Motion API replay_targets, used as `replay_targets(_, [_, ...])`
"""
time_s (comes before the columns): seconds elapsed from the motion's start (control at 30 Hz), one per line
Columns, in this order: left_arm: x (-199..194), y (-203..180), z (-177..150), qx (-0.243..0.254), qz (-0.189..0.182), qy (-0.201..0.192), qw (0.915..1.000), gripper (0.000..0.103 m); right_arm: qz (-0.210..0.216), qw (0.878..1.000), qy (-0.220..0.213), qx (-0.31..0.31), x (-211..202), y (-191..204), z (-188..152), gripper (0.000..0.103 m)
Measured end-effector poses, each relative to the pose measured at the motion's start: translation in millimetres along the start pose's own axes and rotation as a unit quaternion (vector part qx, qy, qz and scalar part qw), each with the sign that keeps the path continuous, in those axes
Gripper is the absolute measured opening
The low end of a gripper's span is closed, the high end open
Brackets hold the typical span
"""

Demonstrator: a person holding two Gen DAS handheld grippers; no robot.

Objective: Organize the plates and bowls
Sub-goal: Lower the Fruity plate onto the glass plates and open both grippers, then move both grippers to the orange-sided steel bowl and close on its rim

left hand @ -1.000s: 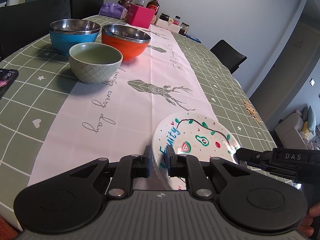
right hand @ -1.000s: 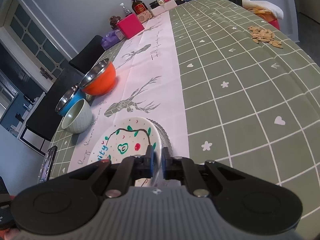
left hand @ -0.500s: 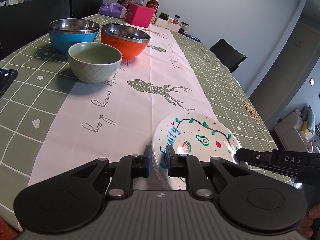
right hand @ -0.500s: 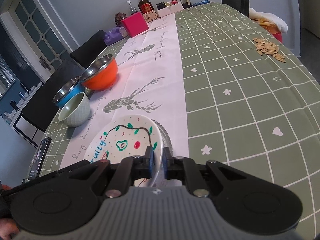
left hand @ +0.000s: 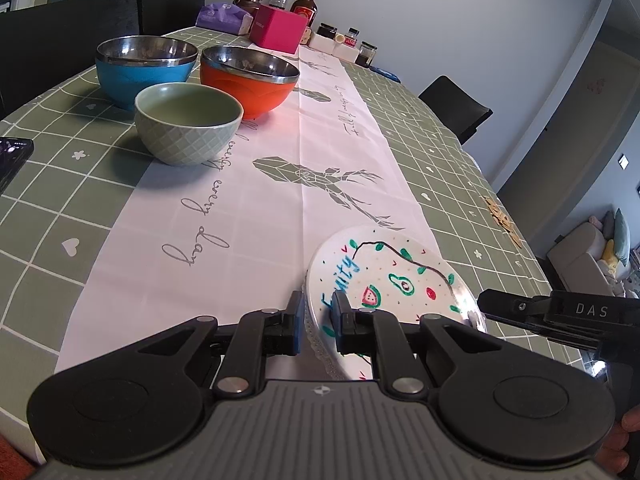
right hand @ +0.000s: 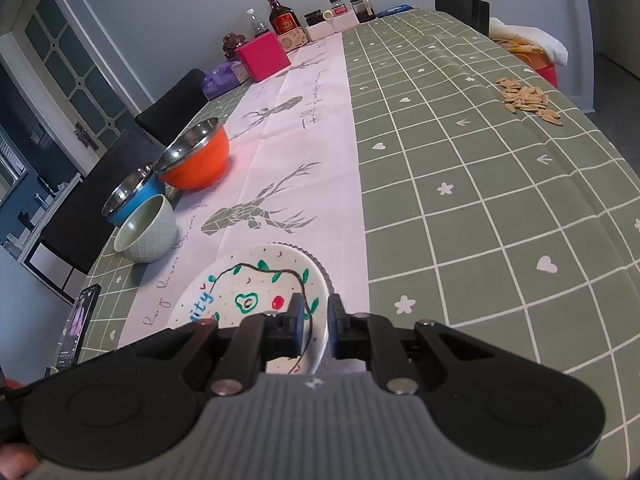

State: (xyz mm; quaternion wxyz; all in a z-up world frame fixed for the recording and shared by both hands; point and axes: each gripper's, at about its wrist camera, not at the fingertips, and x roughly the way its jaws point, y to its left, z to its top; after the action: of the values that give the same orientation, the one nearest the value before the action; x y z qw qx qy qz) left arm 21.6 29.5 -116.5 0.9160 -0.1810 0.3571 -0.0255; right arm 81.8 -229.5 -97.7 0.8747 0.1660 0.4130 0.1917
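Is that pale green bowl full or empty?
Empty. The left view looks down into the green bowl and shows only bare glazed inside; the right view shows the same.

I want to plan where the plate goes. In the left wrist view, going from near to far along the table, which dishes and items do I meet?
Fruit plate → green bowl → orange bowl → pink box → brown bottle.
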Motion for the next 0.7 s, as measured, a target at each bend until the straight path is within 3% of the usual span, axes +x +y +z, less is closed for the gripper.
replay_targets(0.27, [-2, 2, 1, -0.007, 0.011, -0.001, 0.9999, 0.024, 0.009, 1.000, -0.005, 0.000, -2, 0, 0, 0.013])
replay_targets(0.33, [-5, 2, 3, -0.008, 0.014, -0.009, 0.9998, 0.031, 0.015, 1.000, -0.008, 0.003, -4, -1, 0, 0.027])
replay_targets(0.4, [-11, 2, 7, -0.011, 0.011, -0.016, 0.9998, 0.038, 0.023, 1.000, -0.009, 0.004, -5, 0, 2, 0.033])
replay_targets(0.6, [-27, 3, 35, -0.023, -0.027, -0.004, 0.9994, 0.042, 0.042, 0.999, 0.000, -0.009, -6, 11, 11, 0.046])
replay_targets(0.7, [-33, 4, 55, 0.001, -0.030, 0.007, 0.9995, 0.042, 0.051, 0.998, -0.002, -0.023, -8, 19, 22, 0.050])
